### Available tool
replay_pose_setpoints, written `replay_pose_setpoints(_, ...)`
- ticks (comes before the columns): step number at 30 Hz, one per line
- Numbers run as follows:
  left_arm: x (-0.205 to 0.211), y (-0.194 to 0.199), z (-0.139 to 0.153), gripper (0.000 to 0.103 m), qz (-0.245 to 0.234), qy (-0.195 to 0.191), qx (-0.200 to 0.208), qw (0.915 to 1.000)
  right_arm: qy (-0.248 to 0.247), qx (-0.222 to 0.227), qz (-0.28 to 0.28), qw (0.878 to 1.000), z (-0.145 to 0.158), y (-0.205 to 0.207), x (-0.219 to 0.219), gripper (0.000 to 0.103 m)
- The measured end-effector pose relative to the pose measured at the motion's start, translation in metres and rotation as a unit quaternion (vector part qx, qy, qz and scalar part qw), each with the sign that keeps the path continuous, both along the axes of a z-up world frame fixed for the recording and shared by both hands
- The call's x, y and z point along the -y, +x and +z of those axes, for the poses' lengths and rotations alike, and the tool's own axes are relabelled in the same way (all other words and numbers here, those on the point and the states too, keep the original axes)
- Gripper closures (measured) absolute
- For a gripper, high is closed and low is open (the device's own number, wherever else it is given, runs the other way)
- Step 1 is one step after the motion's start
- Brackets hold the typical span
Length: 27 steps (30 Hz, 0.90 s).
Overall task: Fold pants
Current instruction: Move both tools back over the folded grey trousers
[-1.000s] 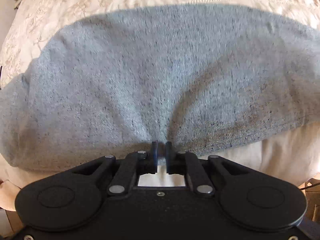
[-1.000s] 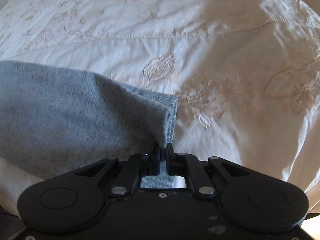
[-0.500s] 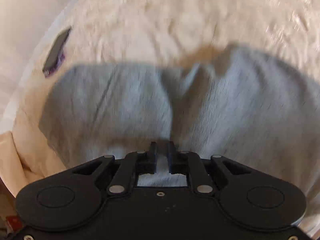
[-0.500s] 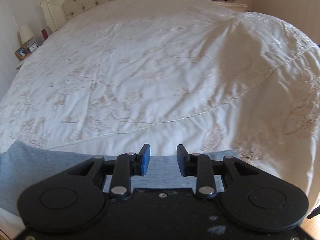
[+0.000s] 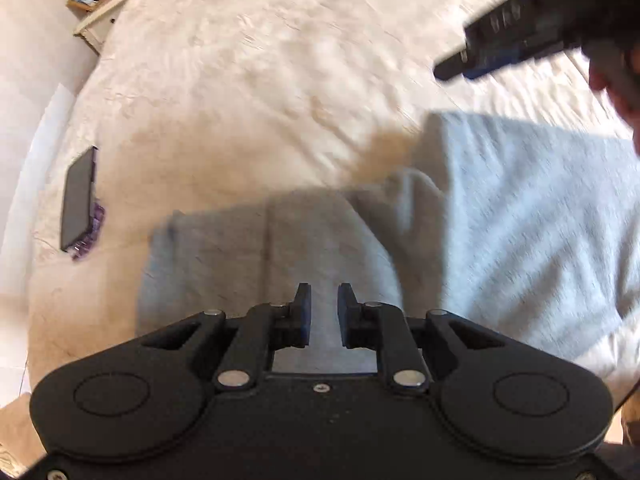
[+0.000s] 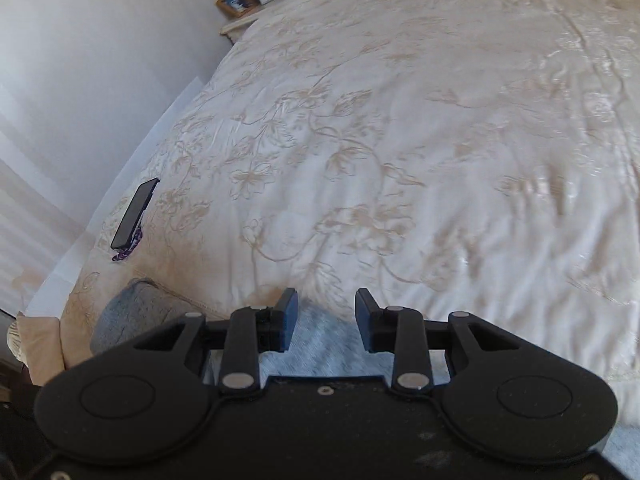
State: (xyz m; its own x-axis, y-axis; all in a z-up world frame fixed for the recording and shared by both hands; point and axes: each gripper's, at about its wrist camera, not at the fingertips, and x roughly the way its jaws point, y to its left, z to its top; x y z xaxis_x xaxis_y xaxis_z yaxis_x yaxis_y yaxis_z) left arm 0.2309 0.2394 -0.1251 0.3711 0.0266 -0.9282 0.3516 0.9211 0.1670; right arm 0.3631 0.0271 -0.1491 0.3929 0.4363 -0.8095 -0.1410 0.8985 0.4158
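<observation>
— While we hold both tools above the bed, what lies below us?

— Grey pants (image 5: 500, 216) lie folded on a cream bedspread (image 5: 248, 92) stitched with a pale flower pattern. From the left wrist view, one part spreads out to the right and a narrower part runs toward us under the left gripper (image 5: 323, 304).

— Are we gripping the cloth?

— No. Our left gripper's fingers stand a little apart with nothing between them, and grey fabric shows through the gap below. Our right gripper (image 6: 326, 310) is spread wider, also holding nothing, with the pants' near edge (image 6: 320, 344) beneath it.

— Can we see one tool from the other?

— Yes. In the left wrist view the right gripper (image 5: 460, 66) appears at the upper right, above the bedspread beyond the pants. It is blurred, so we cannot judge its fingers from there.

— Anything else on the bed?

— A dark phone (image 6: 134, 214) rests near the left edge, well apart from the pants, with something small and purple under its near end. A nightstand (image 6: 240, 22) with a picture frame stands beyond.
</observation>
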Motion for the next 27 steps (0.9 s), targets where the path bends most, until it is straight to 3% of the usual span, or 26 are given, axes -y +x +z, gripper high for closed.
replay_pose_setpoints(3,-0.040,0.053,0.011,0.078,0.028,-0.010,0.020,0.9994,-0.013,-0.039,0.008,0.999,-0.030,0.037,-0.039,0.069)
replay_pose_setpoints(6,-0.076,0.095,0.011,0.070,0.063,-0.043,-0.003,0.9971,-0.030,-0.111,0.021,0.993,-0.058,0.051,-0.055,0.067)
replay_pose_setpoints(8,-0.093,0.113,0.009,0.069,0.076,-0.071,-0.035,0.9939,-0.030,-0.116,0.048,0.992,-0.057,0.031,-0.062,0.075)
replay_pose_setpoints(9,-0.100,0.120,0.000,0.069,0.080,-0.087,-0.051,0.9917,-0.041,-0.094,0.064,0.993,-0.051,0.017,-0.066,0.091)
replay_pose_setpoints(11,-0.109,0.127,-0.008,0.064,0.088,-0.106,-0.078,0.9875,-0.051,-0.081,0.085,0.992,-0.042,-0.011,-0.068,0.096)
replay_pose_setpoints(13,-0.113,0.132,-0.019,0.056,0.090,-0.103,-0.100,0.9855,-0.037,-0.081,0.083,0.993,-0.037,-0.039,-0.067,0.097)
replay_pose_setpoints(16,-0.112,0.139,-0.038,0.055,0.095,-0.096,-0.127,0.9827,-0.044,-0.082,0.078,0.993,-0.034,-0.068,-0.066,0.097)
replay_pose_setpoints(22,-0.107,0.143,-0.071,0.037,0.070,-0.101,-0.208,0.9704,-0.028,-0.094,0.048,0.994,-0.037,-0.081,-0.070,0.097)
replay_pose_setpoints(25,-0.108,0.117,-0.066,0.045,0.061,-0.092,-0.199,0.9739,-0.023,-0.095,0.036,0.995,-0.035,-0.076,-0.066,0.097)
replay_pose_setpoints(27,-0.118,0.088,-0.051,0.051,0.083,-0.106,-0.177,0.9749,-0.014,-0.099,0.026,0.995,-0.031,-0.072,-0.058,0.097)
